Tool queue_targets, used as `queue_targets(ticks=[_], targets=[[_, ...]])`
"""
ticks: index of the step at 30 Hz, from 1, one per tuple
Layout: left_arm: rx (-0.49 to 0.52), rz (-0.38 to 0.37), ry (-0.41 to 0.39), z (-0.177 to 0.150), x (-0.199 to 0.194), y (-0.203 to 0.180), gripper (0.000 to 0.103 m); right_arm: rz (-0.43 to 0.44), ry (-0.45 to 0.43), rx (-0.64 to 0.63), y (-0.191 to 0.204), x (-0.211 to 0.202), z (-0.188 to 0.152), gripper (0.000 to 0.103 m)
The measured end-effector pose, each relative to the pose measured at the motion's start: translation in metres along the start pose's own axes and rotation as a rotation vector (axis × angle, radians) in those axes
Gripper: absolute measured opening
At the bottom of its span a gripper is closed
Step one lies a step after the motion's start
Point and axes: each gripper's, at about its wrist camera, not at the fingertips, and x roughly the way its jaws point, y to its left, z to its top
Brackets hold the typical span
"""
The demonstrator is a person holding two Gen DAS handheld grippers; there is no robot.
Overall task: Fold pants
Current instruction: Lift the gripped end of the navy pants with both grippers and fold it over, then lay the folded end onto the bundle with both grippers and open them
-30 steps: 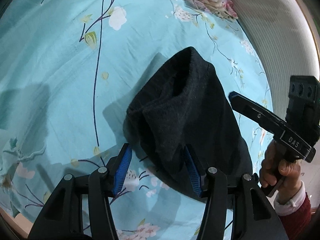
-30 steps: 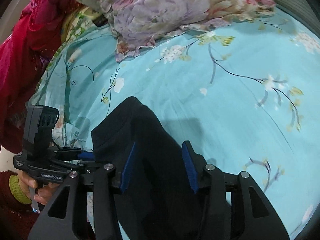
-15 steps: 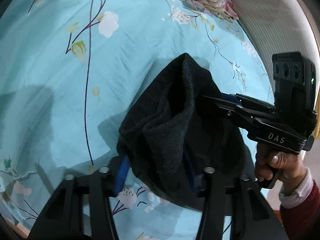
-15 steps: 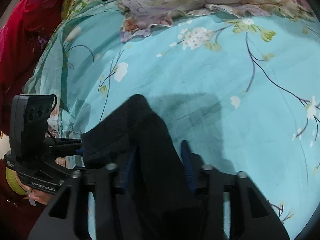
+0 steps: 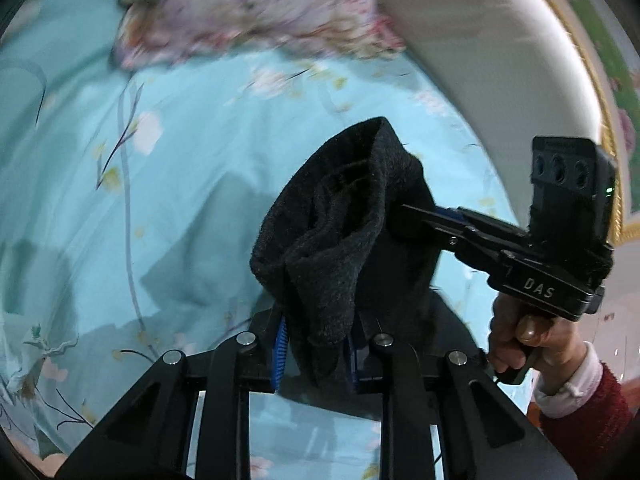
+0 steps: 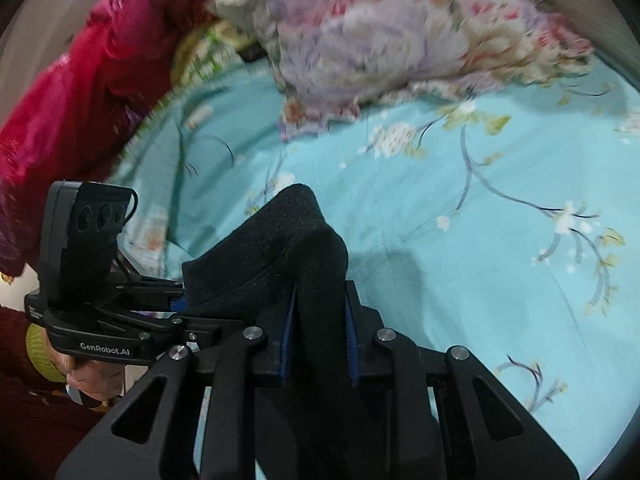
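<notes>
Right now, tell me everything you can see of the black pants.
The black pants look like thick, fuzzy fleece, bunched into soft folds with one rounded end pointing away from the cameras. Both grippers have just been closing on them: the left gripper pinches one gathered edge between its blue pads, the right gripper another. The cloth hangs lifted between them above the turquoise floral bedsheet. How much trails below is hidden.

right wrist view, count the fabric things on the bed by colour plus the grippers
black pants: 1
turquoise floral sheet: 1
purple floral pillow: 1
red quilt: 1
grippers, left gripper and right gripper, both clamped on the pants: 2
total: 6
</notes>
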Motion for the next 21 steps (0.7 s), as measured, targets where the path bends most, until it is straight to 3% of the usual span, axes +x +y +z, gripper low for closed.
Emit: queue_targets(ticks=[9,21], targets=[[0.161,-0.1,-0.031,0.0,-0.02,-0.082,0.022,-0.002,-0.187,0.065,-0.005,-0.081,-0.03,0.023],[0.38,-0.189,0.023,-0.035,-0.002,-0.183,0.021,-0.061,-0.389,0.22,-0.026,-0.172,-0.123,0.022]])
